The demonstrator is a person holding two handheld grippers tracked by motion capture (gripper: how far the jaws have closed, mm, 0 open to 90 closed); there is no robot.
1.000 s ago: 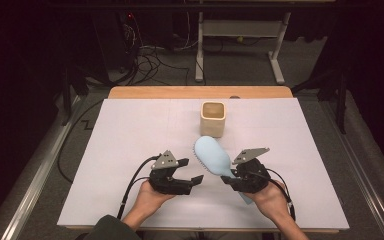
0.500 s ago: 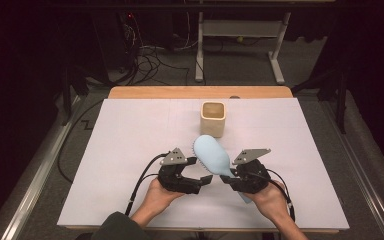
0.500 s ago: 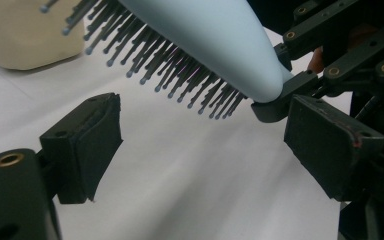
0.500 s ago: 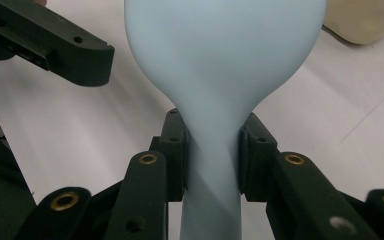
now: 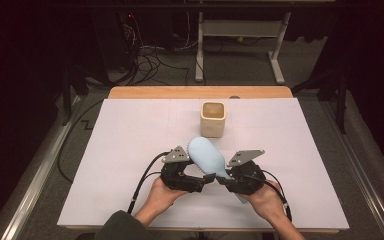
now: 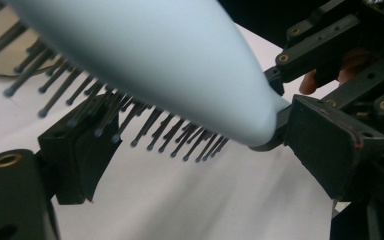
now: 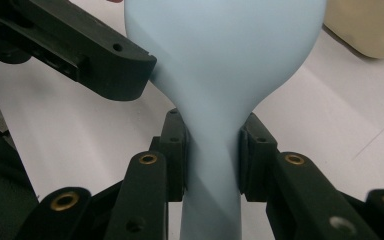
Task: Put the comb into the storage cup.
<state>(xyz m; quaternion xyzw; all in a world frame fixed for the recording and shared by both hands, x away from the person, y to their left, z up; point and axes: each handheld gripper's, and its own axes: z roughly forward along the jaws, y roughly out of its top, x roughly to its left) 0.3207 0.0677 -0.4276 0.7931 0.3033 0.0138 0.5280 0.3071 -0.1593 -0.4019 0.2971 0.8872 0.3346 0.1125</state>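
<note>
We pinch the brush [image 5: 207, 159] neck in our right gripper [image 5: 223, 180], head pointing toward the cup [image 5: 213, 119], which is near; our left gripper [image 5: 206, 178], just opened, straddles the bristle side from the left without pressing it

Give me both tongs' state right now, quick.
Left tongs: open, just widened, jaws beside the hairbrush head, not gripping it.
Right tongs: shut on the hairbrush's handle.

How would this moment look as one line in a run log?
right gripper: clamped on light-blue hairbrush handle | left gripper: jaws just opened, beside brush head | beige cup: upright behind
</note>
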